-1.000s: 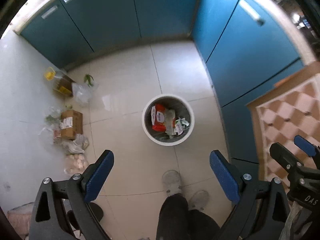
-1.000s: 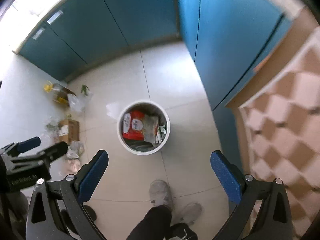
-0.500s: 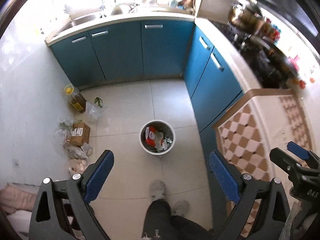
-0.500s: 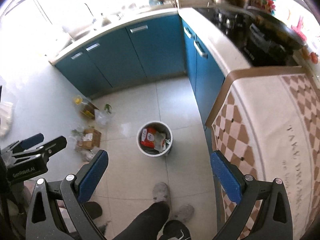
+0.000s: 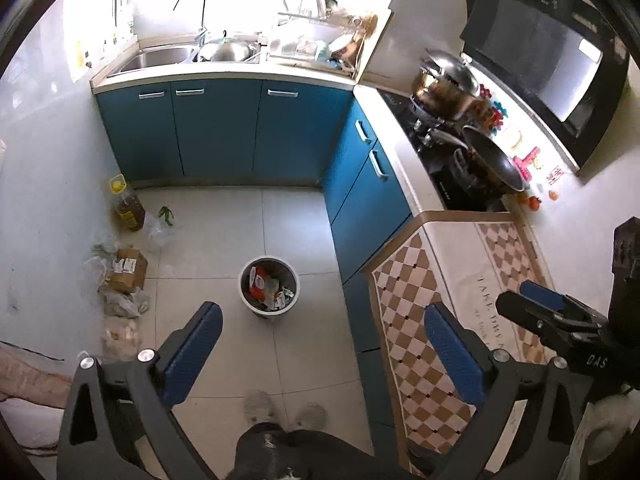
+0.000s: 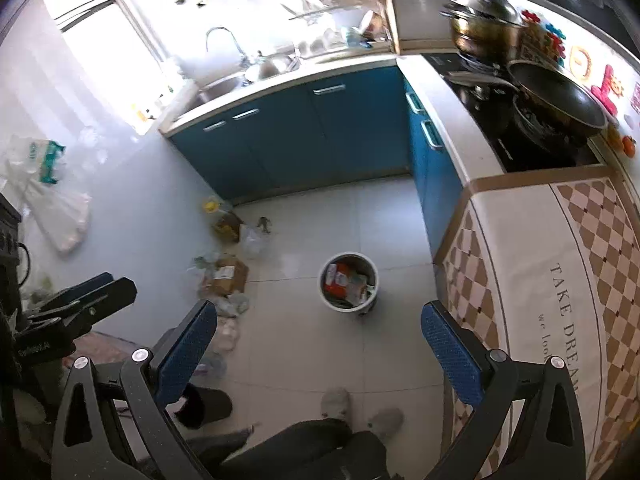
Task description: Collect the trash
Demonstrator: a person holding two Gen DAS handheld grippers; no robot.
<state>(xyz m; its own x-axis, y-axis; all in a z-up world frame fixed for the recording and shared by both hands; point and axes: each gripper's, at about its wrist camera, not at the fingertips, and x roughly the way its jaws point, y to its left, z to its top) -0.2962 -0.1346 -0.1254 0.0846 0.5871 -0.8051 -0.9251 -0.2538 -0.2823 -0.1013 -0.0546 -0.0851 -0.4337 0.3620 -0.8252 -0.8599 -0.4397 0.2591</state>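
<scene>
Hanging high over the kitchen floor, the left tongs (image 5: 318, 344) stand wide, both blue pads bare and nothing between them. The right tongs (image 6: 318, 340) are spread just as wide and equally empty, tilted forward and down from about the same height. Each pair shows at the edge of the other's view: the right tongs poke in at the right of the left wrist view, over the checkered bench cloth (image 5: 432, 320), and the left tongs reach in at the left of the right wrist view.

Straight ahead and well below, between the pads of both pairs, sits the trash bin (image 5: 268, 289), a round white pail standing upright on the floor with its open mouth facing up. It has no long axis to speak of from this angle. Inside lies crumpled rubbish, a red-and-white packet (image 5: 258, 282) most plainly.

Below the tongs the person's grey slippers (image 5: 259, 407) and dark trousers show. Off to the left of the tongs, along the wall, lies a cardboard box (image 5: 127, 270) among plastic bags, with an oil bottle (image 5: 129, 205) beyond it. Blue cabinets (image 5: 224, 128) close the far side, and a bench with pans runs along the right.
</scene>
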